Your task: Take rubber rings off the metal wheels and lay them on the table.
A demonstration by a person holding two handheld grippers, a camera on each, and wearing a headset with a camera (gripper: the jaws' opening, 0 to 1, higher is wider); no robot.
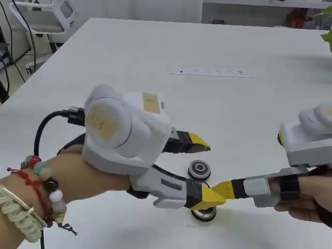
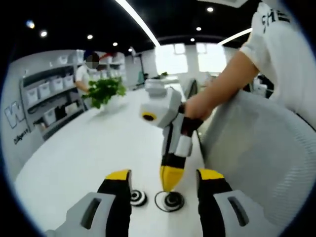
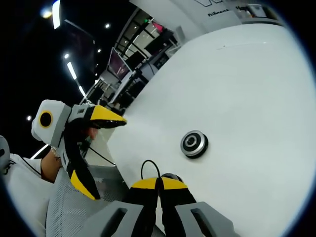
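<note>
Left gripper (image 1: 205,171): held wide open, the jaws spread to either side of the two wheels.
Right gripper (image 3: 158,181): clenched on the rubber ring (image 3: 147,161), which is looped up off the nearer metal wheel (image 2: 172,201).
Farther metal wheel (image 1: 199,169): laid flat just beside it, toward the near edge of the worktop (image 1: 233,109).

Near wheel (image 1: 206,213) mostly behind left tool's (image 1: 207,171) tip; rubber ring (image 3: 144,168) partly hidden between right tool's (image 3: 159,183) tips
</note>
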